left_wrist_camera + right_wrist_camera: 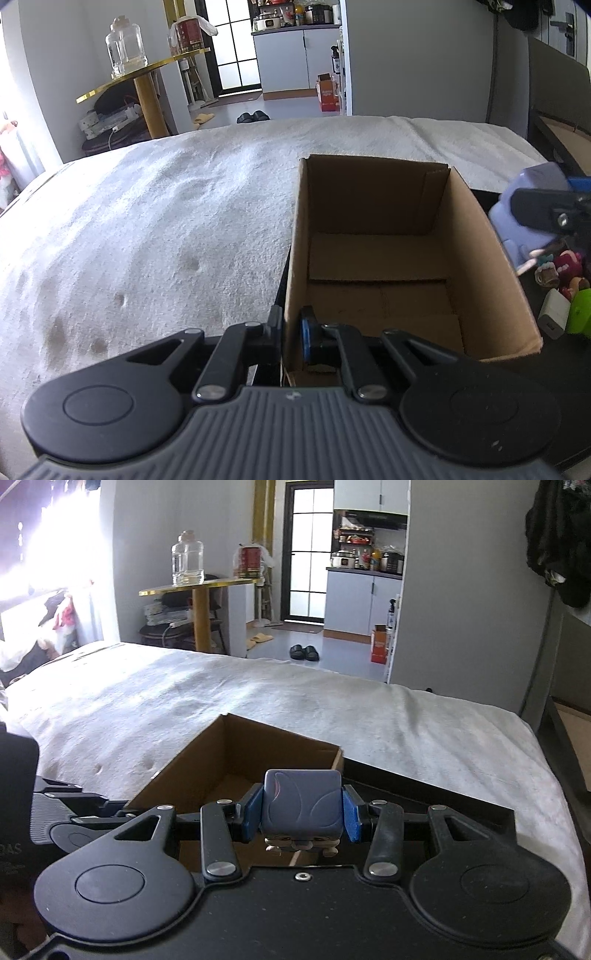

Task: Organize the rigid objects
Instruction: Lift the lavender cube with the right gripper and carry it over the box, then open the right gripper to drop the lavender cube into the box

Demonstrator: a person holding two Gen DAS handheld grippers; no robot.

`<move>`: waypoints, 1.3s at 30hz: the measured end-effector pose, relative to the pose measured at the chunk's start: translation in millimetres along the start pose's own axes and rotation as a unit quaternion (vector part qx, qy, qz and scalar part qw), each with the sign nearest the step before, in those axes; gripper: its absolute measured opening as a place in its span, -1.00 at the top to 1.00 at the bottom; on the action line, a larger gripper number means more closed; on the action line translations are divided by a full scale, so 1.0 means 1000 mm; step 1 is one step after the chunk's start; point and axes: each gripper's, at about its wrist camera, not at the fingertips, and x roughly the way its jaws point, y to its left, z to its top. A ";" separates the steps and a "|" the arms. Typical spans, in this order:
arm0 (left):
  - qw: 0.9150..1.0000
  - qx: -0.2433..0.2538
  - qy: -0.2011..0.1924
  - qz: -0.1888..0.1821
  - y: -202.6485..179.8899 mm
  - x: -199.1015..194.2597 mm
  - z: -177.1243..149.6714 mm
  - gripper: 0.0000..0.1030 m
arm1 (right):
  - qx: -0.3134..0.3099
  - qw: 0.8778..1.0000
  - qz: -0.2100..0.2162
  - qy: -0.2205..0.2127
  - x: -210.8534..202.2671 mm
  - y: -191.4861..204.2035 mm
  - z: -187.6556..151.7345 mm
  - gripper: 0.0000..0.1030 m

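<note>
An open, empty cardboard box stands on a black tray over the white bed cover; it also shows in the right wrist view. My left gripper is shut on the box's near left wall, one finger outside and one inside. My right gripper is shut on a purple-blue cube-shaped toy figure, held above the box's right edge. That toy and the right gripper show at the right of the left wrist view.
Small toys, a white charger and a green object lie on the black tray right of the box. The white bed cover spreads left and behind. A gold side table with a glass jar stands beyond the bed.
</note>
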 end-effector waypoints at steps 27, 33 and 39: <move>0.999 -0.010 -0.004 -0.044 0.028 0.003 -0.004 0.84 | 0.001 0.997 0.070 0.013 0.033 0.041 0.016 -0.11; 1.000 -0.006 -0.002 -0.027 0.024 0.006 -0.001 0.81 | 0.025 0.997 0.065 0.025 0.016 0.025 0.005 -0.11; 1.000 -0.001 0.001 -0.002 0.018 0.008 0.002 0.80 | 0.049 0.998 0.043 0.024 -0.004 0.006 -0.003 -0.11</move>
